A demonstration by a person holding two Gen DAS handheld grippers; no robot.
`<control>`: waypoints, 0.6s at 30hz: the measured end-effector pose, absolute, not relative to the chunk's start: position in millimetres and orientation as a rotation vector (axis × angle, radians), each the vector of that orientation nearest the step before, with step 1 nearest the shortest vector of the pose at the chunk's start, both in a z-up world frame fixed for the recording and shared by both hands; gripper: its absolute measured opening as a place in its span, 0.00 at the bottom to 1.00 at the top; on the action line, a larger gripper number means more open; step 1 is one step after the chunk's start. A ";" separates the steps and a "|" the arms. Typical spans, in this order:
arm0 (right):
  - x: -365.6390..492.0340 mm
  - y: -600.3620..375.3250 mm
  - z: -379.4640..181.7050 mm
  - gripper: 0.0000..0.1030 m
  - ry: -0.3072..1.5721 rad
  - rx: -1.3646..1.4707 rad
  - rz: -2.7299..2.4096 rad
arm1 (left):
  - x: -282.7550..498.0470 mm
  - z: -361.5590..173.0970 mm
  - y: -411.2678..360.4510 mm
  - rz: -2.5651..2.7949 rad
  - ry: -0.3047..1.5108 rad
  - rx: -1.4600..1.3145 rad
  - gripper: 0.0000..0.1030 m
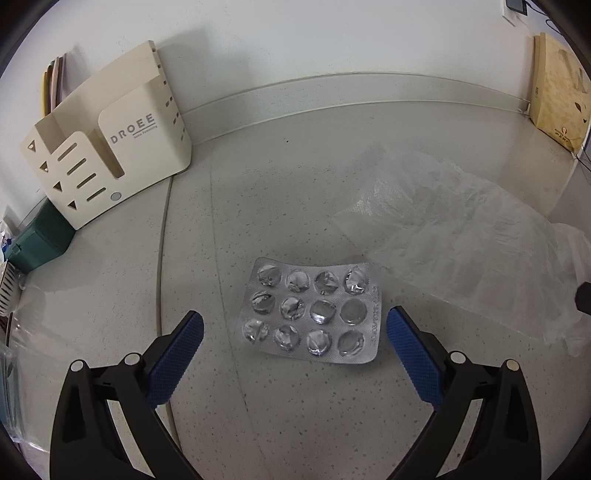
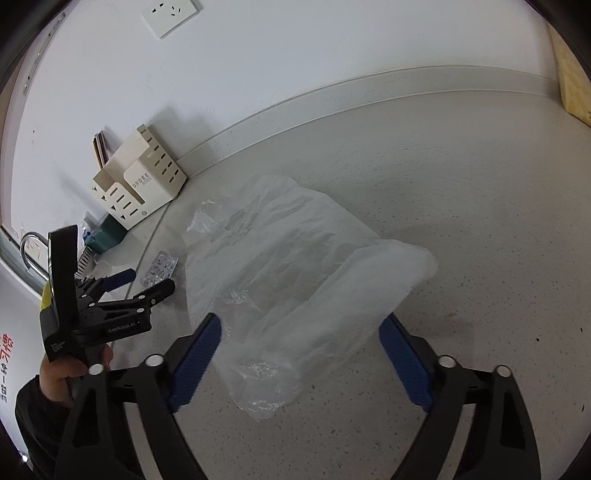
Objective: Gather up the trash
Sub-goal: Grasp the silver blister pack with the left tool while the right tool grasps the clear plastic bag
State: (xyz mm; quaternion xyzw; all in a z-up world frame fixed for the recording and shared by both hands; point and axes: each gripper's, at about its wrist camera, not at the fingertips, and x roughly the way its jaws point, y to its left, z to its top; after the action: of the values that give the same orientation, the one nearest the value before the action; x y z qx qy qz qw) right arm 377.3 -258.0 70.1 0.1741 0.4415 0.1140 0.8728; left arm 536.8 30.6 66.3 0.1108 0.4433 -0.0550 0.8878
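Observation:
A used silver blister pack [image 1: 308, 310] lies flat on the grey speckled surface. My left gripper [image 1: 295, 319] is open, with its blue pads on either side of the pack's near half and not touching it. To the right a crumpled clear plastic bag [image 1: 461, 236] is spread out. In the right wrist view the bag [image 2: 295, 266] fills the middle, and my right gripper [image 2: 301, 323] is open with the bag's near end between its pads, which stand apart from it. At the left of that view the left gripper [image 2: 149, 280], held by a person's hand [image 2: 59, 373], points at the blister pack [image 2: 159, 269].
A cream slotted organizer [image 1: 107, 147] stands against the white wall at the back left, with a dark green box [image 1: 40, 236] beside it. A brown paper bag [image 1: 557, 96] leans at the back right. A wall socket [image 2: 170, 14] sits high on the wall.

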 end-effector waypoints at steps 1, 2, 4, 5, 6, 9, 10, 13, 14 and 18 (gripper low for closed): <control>379.3 -255.9 69.7 0.77 0.927 0.354 0.232 | 537.4 66.3 31.2 -0.120 0.922 0.226 0.96; 379.6 -255.2 70.2 0.74 0.925 0.342 0.226 | 539.0 66.2 33.1 -0.129 0.926 0.216 0.96; 380.9 -254.7 69.6 0.55 0.933 0.331 0.225 | 541.5 64.9 38.6 -0.148 0.937 0.175 0.94; 381.3 -255.0 69.1 0.48 0.936 0.328 0.226 | 542.5 64.3 41.4 -0.164 0.940 0.151 0.91; 381.8 -255.5 68.4 0.33 0.939 0.329 0.233 | 542.8 64.0 44.1 -0.179 0.943 0.125 0.89; 380.8 -258.0 67.9 0.11 0.933 0.346 0.252 | 542.6 65.7 48.3 -0.185 0.927 0.123 0.80; 379.4 -258.7 69.1 0.10 0.926 0.346 0.252 | 541.9 66.5 48.3 -0.189 0.925 0.124 0.74; 375.1 -261.7 74.3 0.09 0.904 0.347 0.253 | 542.1 68.1 50.5 -0.194 0.928 0.113 0.73; 373.7 -263.1 76.0 0.09 0.897 0.348 0.251 | 541.6 68.7 51.6 -0.189 0.926 0.103 0.73; 366.8 -269.1 83.8 0.09 0.867 0.350 0.250 | 535.5 73.5 52.8 -0.184 0.906 0.100 0.71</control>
State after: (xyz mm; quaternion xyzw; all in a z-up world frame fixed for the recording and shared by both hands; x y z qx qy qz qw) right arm 366.8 -269.1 83.8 0.1683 0.4169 0.1202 0.8851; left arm 535.5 52.8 73.5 0.0480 0.4370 -0.0888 0.8938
